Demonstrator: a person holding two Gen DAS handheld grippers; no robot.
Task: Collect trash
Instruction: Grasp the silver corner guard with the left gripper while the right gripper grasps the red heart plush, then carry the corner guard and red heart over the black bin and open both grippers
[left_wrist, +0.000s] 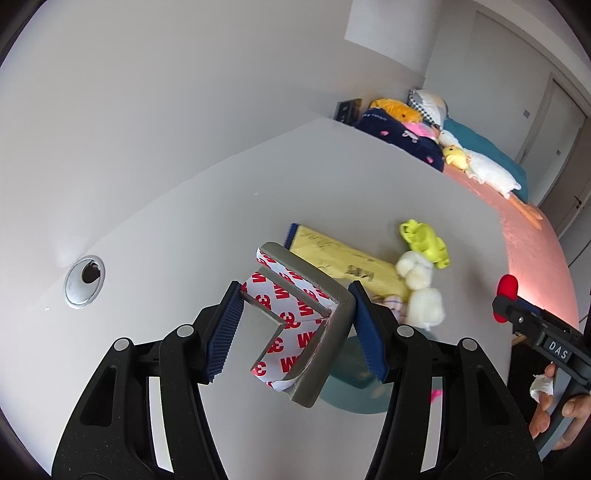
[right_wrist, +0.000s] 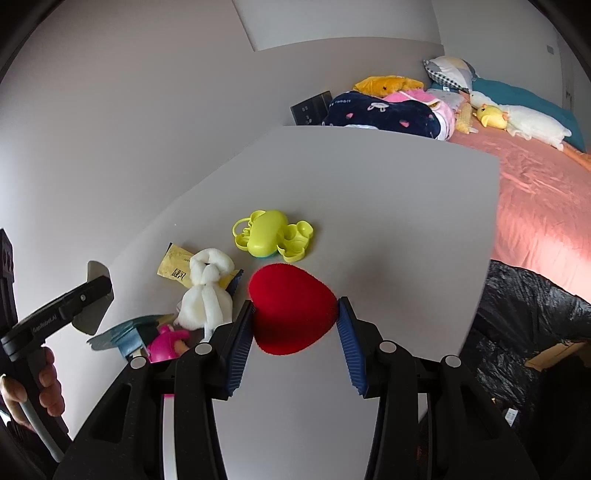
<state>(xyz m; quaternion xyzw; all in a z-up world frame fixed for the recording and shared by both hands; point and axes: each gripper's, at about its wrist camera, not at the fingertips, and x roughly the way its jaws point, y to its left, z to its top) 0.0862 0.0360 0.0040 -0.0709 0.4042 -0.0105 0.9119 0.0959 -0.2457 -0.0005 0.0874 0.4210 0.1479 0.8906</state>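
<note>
Grey foam, bent into an L and backed with red-lettered white tape, sits between the blue ribbed pads of the left gripper (left_wrist: 295, 325); both pads press on this foam corner guard (left_wrist: 314, 302), one on its taped end at the left, the other on its outer bend at the right, and it hangs clear above the white table (left_wrist: 184, 221). Its lower arm juts down toward the camera past the fingertips. The right gripper (right_wrist: 295, 317) is clamped on a red fuzzy heart (right_wrist: 291, 314), pinched at its two sides, with most of the heart bulging out ahead of the pads, above the table surface. On the table beyond lie a yellow packet (left_wrist: 332, 254), a white plush toy (right_wrist: 207, 295), a lime-green plastic case (right_wrist: 269, 236), a pink toy (right_wrist: 166, 339) and a teal pouch (right_wrist: 122, 332). A black plastic bag (right_wrist: 524, 317) lies off the table's right edge.
</note>
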